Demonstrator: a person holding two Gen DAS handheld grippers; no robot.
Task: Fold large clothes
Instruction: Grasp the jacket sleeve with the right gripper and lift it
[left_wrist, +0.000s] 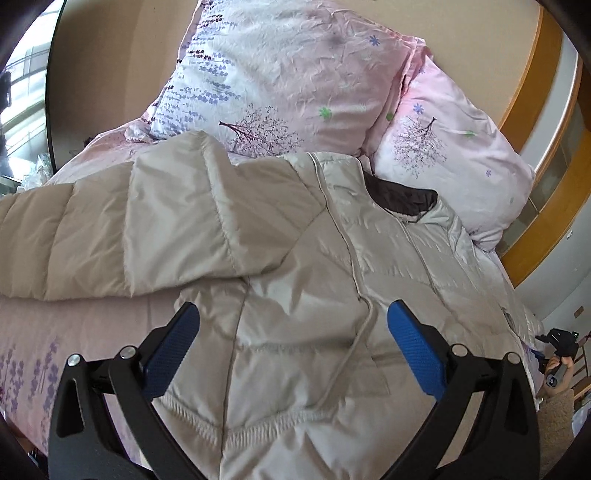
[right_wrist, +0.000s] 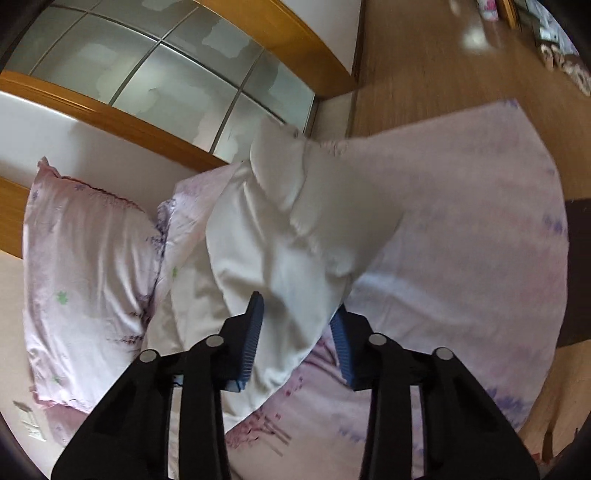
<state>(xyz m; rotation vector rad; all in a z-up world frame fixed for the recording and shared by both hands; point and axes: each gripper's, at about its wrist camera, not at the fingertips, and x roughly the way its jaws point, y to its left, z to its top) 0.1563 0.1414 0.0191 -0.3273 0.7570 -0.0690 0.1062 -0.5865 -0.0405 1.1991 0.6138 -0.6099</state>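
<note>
The jacket (left_wrist: 295, 258) lay spread on the bed (left_wrist: 74, 332), below two pillows (left_wrist: 288, 74). The left claw (left_wrist: 291, 332) hung wide open over it. The right claw (right_wrist: 299, 325) gripped a lifted sleeve (right_wrist: 295, 229).

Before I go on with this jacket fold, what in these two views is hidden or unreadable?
- Jacket hem: left wrist view, cut off by the bottom edge and the left hand-held gripper.
- Sleeve in the right hand-held gripper: right wrist view, motion blur; firmness of grip unclear.
- Jacket's far sleeve end: left wrist view, runs off the left edge.
- Floor items: right wrist view, blurred and too small.
</note>
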